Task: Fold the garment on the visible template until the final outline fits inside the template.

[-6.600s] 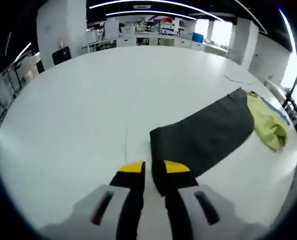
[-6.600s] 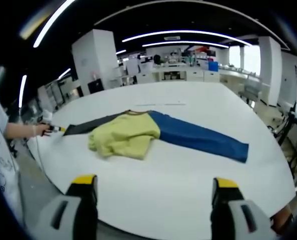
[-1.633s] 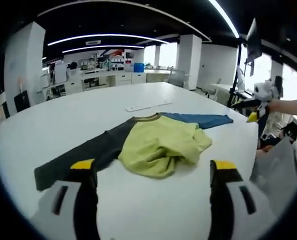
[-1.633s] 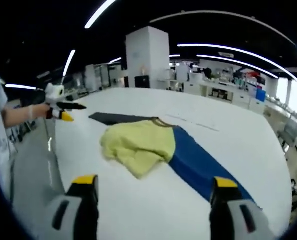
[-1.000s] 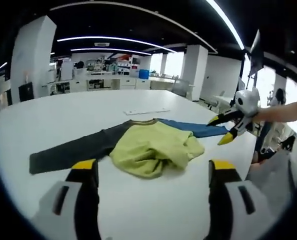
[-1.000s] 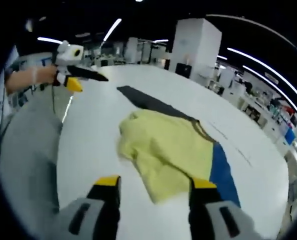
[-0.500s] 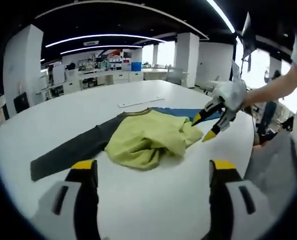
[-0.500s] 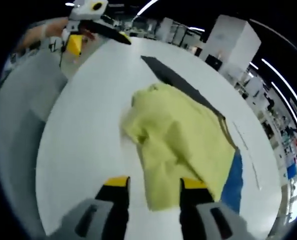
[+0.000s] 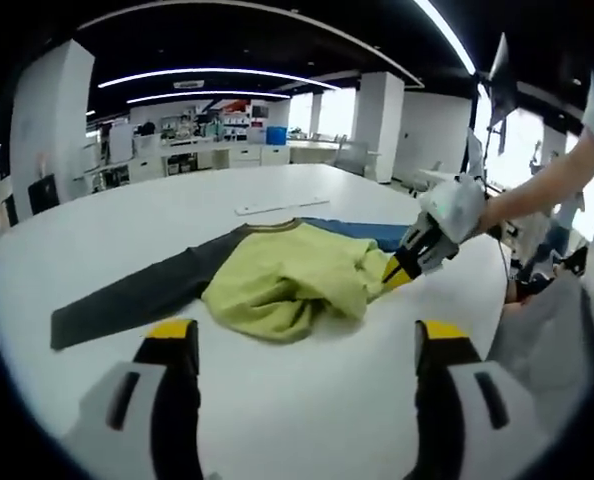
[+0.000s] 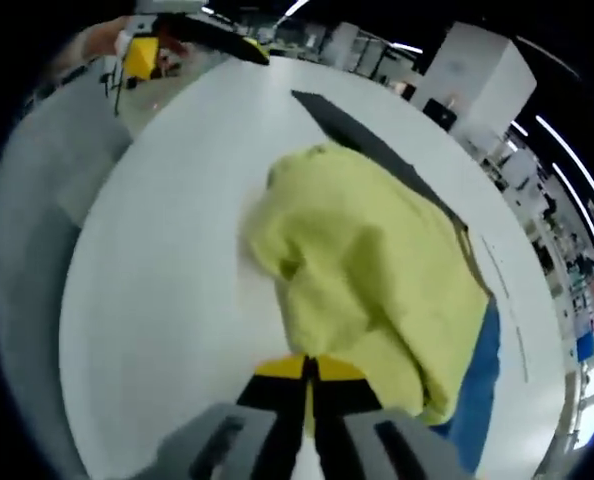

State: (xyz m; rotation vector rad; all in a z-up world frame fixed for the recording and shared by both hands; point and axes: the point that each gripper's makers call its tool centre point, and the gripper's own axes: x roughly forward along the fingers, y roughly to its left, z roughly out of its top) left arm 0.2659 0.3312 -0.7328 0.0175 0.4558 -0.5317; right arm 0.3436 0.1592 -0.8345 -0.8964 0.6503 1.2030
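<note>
Broad white table [image 9: 277, 420] under strip lights, open office behind. Lying across it just ahead of the left gripper [image 9: 302, 345], well apart from its widely spread tips: the garment [image 9: 277, 280], a long-sleeved top with a yellow-green body bunched into a loose heap, a dark grey sleeve [image 9: 127, 295] stretched flat to one side and a blue sleeve [image 9: 362, 232] running off the other way beneath the heap. Neckband visible at the far edge, away from the fingers.

Seen at the heap's right-hand edge from the left gripper view: the right gripper [image 9: 402, 265], yellow tips drawn together. From its own view, right gripper [image 10: 310, 372] pressed shut right at the near hem of the garment [image 10: 377, 270], apparently pinching a fold of yellow cloth, though the cloth between the tips cannot be made out for certain. Probably taken there to lift and spread the crumpled body before folding. Left gripper held back and open, likely waiting to take another edge. No template outline discernible on the table.
</note>
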